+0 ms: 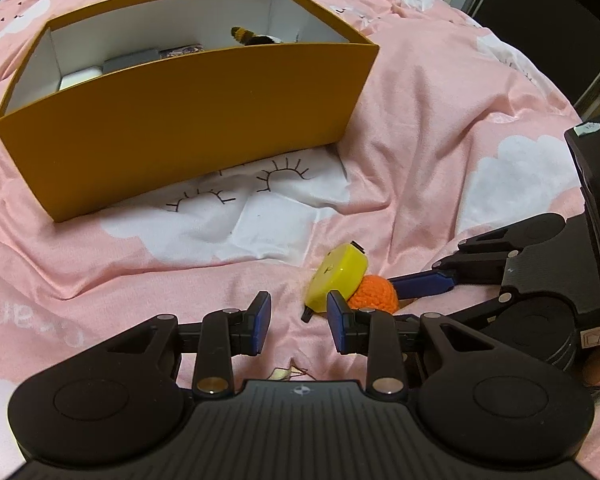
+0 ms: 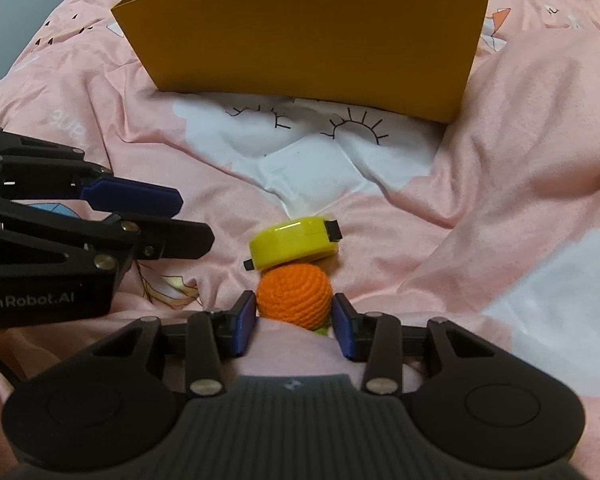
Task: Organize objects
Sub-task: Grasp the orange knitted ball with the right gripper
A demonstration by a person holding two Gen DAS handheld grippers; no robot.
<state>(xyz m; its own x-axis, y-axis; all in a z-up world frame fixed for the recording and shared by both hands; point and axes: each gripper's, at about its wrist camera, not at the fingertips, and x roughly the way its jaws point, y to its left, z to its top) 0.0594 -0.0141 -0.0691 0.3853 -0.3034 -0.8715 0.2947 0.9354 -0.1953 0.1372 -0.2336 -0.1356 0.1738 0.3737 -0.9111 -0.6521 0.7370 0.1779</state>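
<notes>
Orange crochet ball lies on the pink bedspread, near side, touching the yellow tape measure just beyond it. Neither is packed yet. Right gripper is down at the ball: jaws part-open, one blue pad on each side of it, close to its sides; whether they touch the yarn I cannot tell. No firm grip, by my judgement. Left gripper hovers just left of the pair, jaws narrow with nothing between them, right pad near the tape measure's edge. Far side: mustard-yellow box, open-topped, already holding several items — a white block, a grey one, a patterned one, something striped and fuzzy. Sorting looks mostly done; these two pieces remain, ball likely first.
</notes>
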